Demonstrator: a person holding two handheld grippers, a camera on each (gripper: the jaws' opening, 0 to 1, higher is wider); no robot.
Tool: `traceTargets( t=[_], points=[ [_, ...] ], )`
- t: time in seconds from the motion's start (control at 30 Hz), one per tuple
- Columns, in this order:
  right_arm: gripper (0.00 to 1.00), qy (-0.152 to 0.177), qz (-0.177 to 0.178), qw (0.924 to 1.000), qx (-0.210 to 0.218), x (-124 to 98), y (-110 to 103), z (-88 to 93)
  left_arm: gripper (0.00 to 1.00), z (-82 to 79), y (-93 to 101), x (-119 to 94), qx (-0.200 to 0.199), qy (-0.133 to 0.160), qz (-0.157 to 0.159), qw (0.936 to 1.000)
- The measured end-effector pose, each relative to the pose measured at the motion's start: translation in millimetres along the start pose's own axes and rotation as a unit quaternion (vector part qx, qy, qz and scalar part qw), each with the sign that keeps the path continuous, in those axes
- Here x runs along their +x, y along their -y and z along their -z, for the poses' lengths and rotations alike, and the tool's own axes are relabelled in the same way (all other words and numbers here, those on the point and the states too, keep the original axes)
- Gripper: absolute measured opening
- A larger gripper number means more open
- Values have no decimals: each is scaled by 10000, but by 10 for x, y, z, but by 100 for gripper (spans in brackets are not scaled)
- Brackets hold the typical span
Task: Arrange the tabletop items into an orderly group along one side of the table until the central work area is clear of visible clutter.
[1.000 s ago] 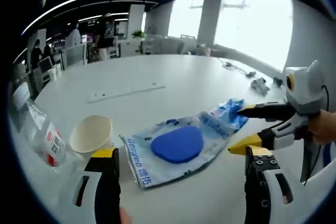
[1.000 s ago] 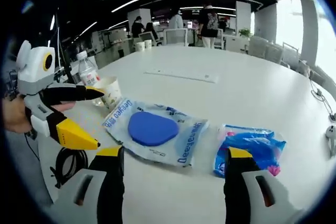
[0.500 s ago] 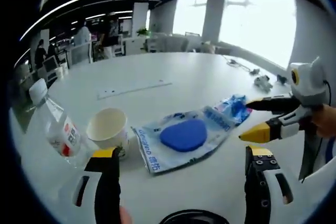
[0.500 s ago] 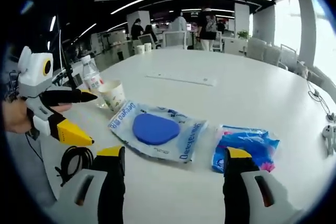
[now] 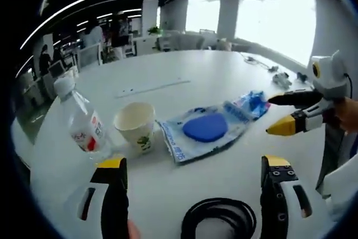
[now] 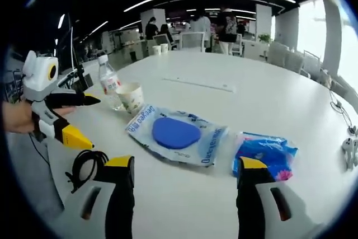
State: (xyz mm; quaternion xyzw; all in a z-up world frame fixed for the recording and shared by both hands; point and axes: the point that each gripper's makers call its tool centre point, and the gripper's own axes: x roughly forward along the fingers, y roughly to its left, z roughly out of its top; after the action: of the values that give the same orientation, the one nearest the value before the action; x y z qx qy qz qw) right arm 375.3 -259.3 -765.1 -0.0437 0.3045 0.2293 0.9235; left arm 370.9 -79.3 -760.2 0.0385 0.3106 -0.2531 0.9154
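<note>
1. I hold my left gripper point(image 5: 193, 166) low over the near edge of the round white table point(image 5: 212, 82), jaws wide apart with nothing between them.
2. Ahead of it, from left to right, stand a clear water bottle point(image 5: 83, 120) with a red label, a paper cup point(image 5: 135, 127) just beside it, and a clear packet with a blue pad inside point(image 5: 204, 130) lying flat.
3. A small blue wrapper point(image 5: 249, 104) lies touching the packet's far end.
4. A coiled black cable point(image 5: 219, 221) sits on the table between the left jaws, nearest the camera.
5. My right gripper point(image 6: 184, 166) hovers level over the table as well, jaws spread wide and holding nothing; the packet and the blue wrapper lie just beyond its tips.
6. In the right gripper view the left gripper enters from the left, a hand point(image 6: 17, 117) wrapped round its grip, its black and yellow jaws parted and pointing toward the bottle and cup.
7. A long flat white strip point(image 6: 197, 84) lies farther out on the table, well apart from the group.
</note>
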Motion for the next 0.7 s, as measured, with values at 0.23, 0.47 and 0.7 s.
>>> traceTargets(
  t=[0.23,0.47,0.7],
  points=[
    [72,32,-33,10000,-6,-55,-64,-38,96,-17,-105,-169,20,65,-119,9999],
    [71,-13,-89,10000,-32,-107,-206,21,95,179,-129,-305,-20,-54,-150,9999],
    [70,-61,-158,9999,-31,-129,-346,91,94,366,-132,-391,-45,-205,-142,9997]
  ],
)
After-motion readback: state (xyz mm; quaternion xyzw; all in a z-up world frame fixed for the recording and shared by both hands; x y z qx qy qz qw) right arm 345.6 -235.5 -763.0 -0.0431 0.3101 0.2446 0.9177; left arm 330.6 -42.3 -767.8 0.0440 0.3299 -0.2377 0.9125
